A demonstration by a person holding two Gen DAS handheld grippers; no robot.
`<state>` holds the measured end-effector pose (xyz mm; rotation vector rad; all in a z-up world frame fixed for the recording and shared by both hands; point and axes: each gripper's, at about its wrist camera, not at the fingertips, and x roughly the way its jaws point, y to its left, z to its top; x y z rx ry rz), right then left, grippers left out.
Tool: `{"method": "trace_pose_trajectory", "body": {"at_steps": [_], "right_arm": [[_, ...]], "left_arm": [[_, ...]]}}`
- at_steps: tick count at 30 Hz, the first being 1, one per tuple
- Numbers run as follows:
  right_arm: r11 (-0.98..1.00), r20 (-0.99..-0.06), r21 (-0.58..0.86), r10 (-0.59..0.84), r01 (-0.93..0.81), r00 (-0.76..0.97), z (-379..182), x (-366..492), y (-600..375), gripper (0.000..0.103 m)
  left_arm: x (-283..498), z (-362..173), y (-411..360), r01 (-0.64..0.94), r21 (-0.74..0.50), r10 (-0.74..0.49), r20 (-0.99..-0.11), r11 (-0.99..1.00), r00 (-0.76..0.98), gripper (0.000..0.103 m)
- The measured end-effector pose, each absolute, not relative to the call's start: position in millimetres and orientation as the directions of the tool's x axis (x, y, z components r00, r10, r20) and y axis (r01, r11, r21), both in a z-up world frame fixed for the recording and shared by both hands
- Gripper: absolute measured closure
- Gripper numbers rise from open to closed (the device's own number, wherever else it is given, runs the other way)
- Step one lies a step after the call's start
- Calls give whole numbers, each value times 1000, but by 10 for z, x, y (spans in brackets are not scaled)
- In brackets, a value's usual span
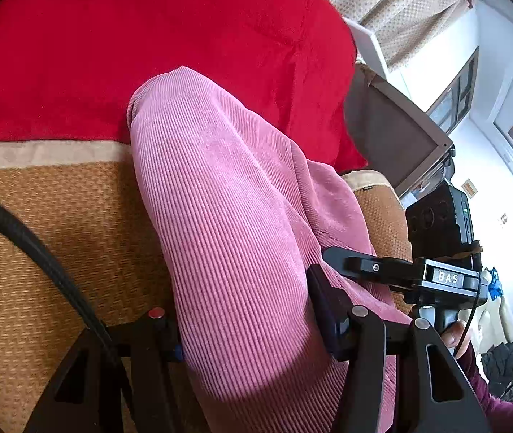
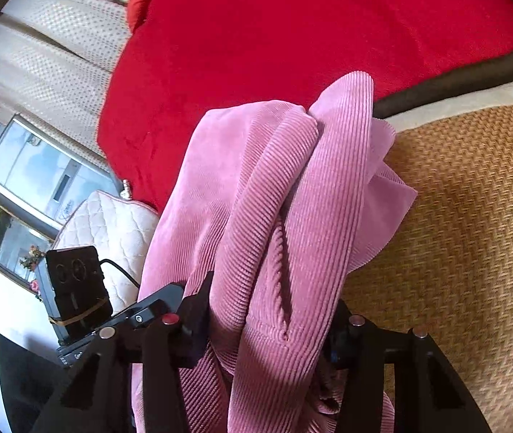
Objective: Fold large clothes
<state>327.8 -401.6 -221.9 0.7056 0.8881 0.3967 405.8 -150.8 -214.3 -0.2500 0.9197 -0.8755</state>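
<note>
White raised letters "DAS" on the right gripper [image 1: 328, 270] body at four o'clock, wall notices perhaps printed, unreadable

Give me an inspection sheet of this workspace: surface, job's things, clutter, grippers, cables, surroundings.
Surface: woven tan mat with a pale border, and a red blanket beyond it.
Job's things: pink corduroy garment, bunched in long folds, trailing down onto the mat.
Clutter: nothing seen on the mat.
Grippers: left gripper closed on a thick fold of the garment; right gripper closed on a gathered bundle of it.
Cables: black sleeved cable arcing across the mat in the left view; thin black lead at the left gripper's black box.
Surroundings: dotted curtains, a quilted cushion, a window.
</note>
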Motion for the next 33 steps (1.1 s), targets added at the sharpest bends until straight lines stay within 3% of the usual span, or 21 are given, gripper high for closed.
{"method": "trace_pose_trajectory", "body": {"at_steps": [12,18,20,22,27,33], "right_arm": [[711,-527,695,604,-106,599,-1987,2972,-3655,52],[738,-569,671,575,-71,587,-2162,2892,-3531,52],[733,-599,679,569,-18,564,-2334,2931,-3524,52],[744,-633,668,550,26,545,-2497,2966,-3505,50],[746,-651,662,526,71,547,-2431,2927,-3573,40],[810,-686,576,405,112,604,-2190,2527,-3942,40]], "left_arm": [[3728,-1974,-1212,583,-471,-723,-605,662,334,46],[3742,-2256,-1240,552,-434,-655,-694,712,298,44],[3774,-2407,-1277,525,-402,-600,-747,751,286,37],[3788,-2489,-1303,511,-385,-578,-761,768,295,31],[3781,-2419,-1285,502,-386,-573,-763,774,298,30],[3645,-2290,-1132,509,-340,-546,-767,791,336,30]]}}
